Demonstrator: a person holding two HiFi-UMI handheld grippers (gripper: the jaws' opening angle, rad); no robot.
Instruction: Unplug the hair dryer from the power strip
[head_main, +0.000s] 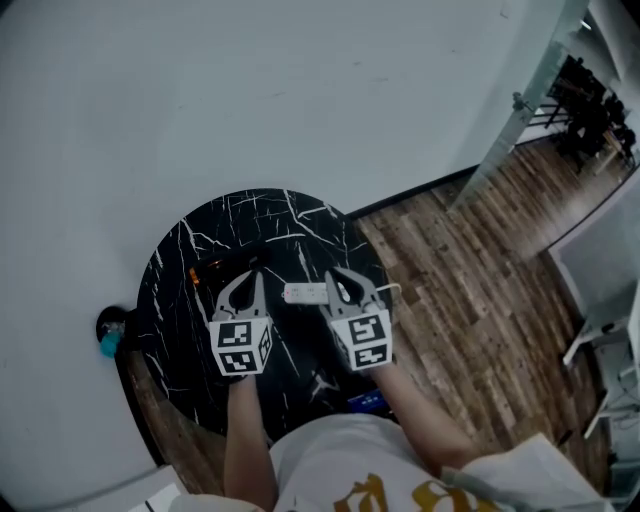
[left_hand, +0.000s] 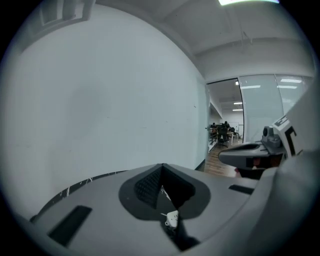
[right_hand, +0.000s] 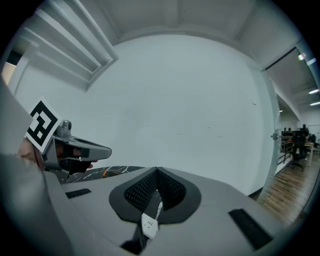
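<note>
A white power strip (head_main: 305, 293) lies on the round black marble table (head_main: 180, 300), between my two grippers. The left gripper (head_main: 255, 274) is held above the table just left of the strip, jaws shut with nothing between them. The right gripper (head_main: 335, 274) hovers just right of the strip, also shut and empty. In the left gripper view the closed jaws (left_hand: 161, 167) point at the white wall, with a bit of white strip (left_hand: 171, 218) showing below. The right gripper view shows its closed jaws (right_hand: 156, 170) and the strip (right_hand: 149, 225) beneath. The hair dryer is hard to make out on the dark tabletop; only an orange spot (head_main: 195, 273) shows.
A white wall stands behind the table. Wooden floor (head_main: 470, 300) stretches to the right towards a glass partition (head_main: 520, 110). A small black and blue object (head_main: 110, 335) sits at the table's left edge. The person's arms and torso fill the bottom of the head view.
</note>
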